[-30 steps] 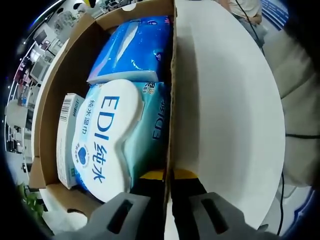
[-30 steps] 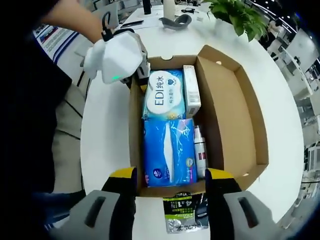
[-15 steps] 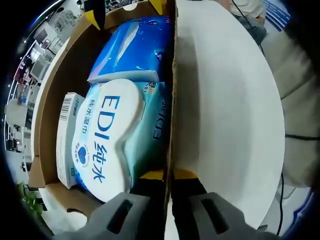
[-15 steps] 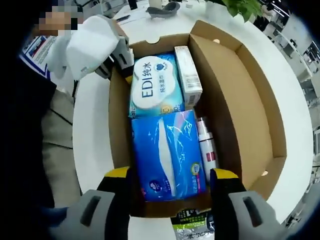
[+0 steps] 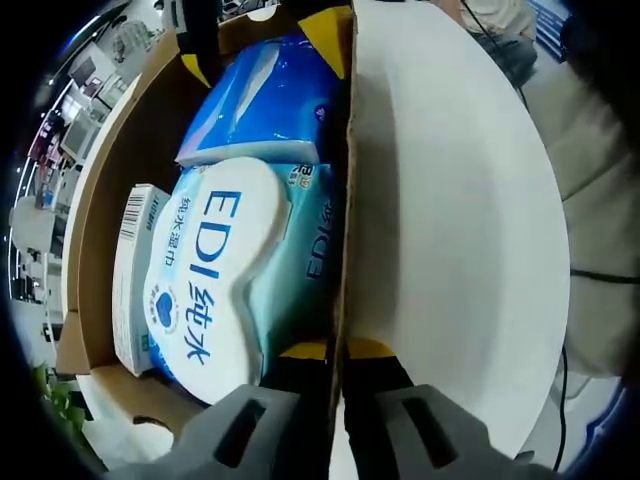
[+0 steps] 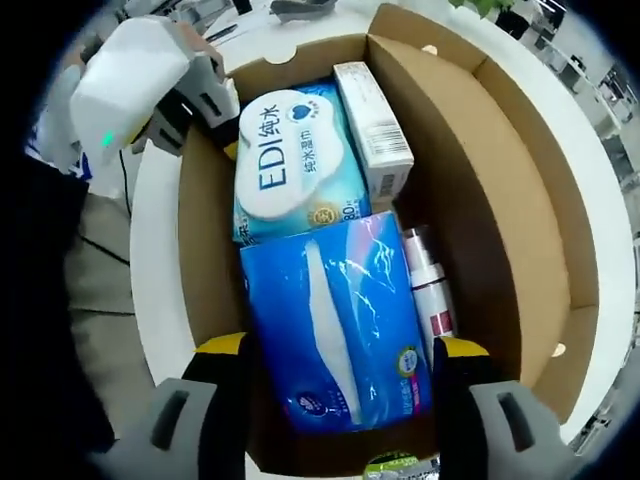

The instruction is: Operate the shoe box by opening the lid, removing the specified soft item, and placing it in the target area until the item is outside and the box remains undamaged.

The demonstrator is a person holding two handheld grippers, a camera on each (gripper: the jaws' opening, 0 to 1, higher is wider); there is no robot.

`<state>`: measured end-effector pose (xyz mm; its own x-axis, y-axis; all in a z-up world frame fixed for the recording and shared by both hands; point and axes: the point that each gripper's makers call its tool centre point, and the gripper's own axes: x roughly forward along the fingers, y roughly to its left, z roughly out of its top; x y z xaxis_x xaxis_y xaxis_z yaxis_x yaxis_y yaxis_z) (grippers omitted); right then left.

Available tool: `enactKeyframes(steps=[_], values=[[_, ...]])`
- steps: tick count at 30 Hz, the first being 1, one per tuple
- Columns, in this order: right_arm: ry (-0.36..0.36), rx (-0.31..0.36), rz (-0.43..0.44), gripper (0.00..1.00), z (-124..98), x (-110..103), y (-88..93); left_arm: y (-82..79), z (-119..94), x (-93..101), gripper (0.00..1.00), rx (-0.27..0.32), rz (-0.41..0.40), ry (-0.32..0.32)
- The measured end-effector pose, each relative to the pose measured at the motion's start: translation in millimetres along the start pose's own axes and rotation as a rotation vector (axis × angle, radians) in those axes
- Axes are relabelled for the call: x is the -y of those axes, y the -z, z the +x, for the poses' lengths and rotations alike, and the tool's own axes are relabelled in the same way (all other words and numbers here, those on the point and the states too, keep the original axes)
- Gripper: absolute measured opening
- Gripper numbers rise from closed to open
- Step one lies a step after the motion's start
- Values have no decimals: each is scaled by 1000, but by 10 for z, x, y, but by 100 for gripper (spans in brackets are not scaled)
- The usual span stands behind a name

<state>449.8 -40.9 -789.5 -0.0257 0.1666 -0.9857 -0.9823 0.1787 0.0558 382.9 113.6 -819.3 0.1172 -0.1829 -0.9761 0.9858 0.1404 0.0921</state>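
A round white table (image 5: 460, 200) carried the job, with office clutter blurred beyond its edge. My left gripper (image 5: 335, 352) had its jaws pinched narrow on the shoe box's (image 6: 480, 190) near side wall, steadying it; in the right gripper view that gripper (image 6: 225, 135) sat at the box's far corner. My right gripper (image 6: 340, 350) hung above the open box with jaws spread wide, holding nothing, one yellow tip on either side of the blue tissue pack (image 6: 335, 320). That soft pack lay directly under and ahead of the right fingers, its long axis running away from me along the box, so I judged the right hand the nearer one and the jaws already set across the pack's short width. Beyond it lay the EDI wet-wipe pack (image 6: 285, 165), touching the blue pack's far end, with a slim white carton (image 6: 372, 130) beside it and a small bottle (image 6: 430, 290) wedged along the right wall. The lid was already open; nothing was lifted out yet.
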Motion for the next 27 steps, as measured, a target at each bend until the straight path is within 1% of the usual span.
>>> enactKeyframes(steps=[3,7,8,12,15,20,22,27], values=[[-6,-13,2,71,68,-27,5,-1,-4,3,1,2,4,-1],[16,-56,-56,68,170,-17,51,-1,-4,3,1,5,8,1],[13,-59,-49,68,181,-14,50,-1,-4,3,1,5,8,0],[0,-78,-48,68,212,-2,66,-1,2,0,1,5,5,0],[6,-94,-56,67,221,-13,73,-1,-1,-2,1,5,3,-1],[-7,-136,-56,67,234,-11,82,-7,-8,-1,1,6,-2,-6],[-4,-167,-59,68,244,-14,87,-6,-6,-2,1,6,-3,-7],[23,-200,-60,67,239,-13,108,-9,-4,-4,1,5,-3,-5]])
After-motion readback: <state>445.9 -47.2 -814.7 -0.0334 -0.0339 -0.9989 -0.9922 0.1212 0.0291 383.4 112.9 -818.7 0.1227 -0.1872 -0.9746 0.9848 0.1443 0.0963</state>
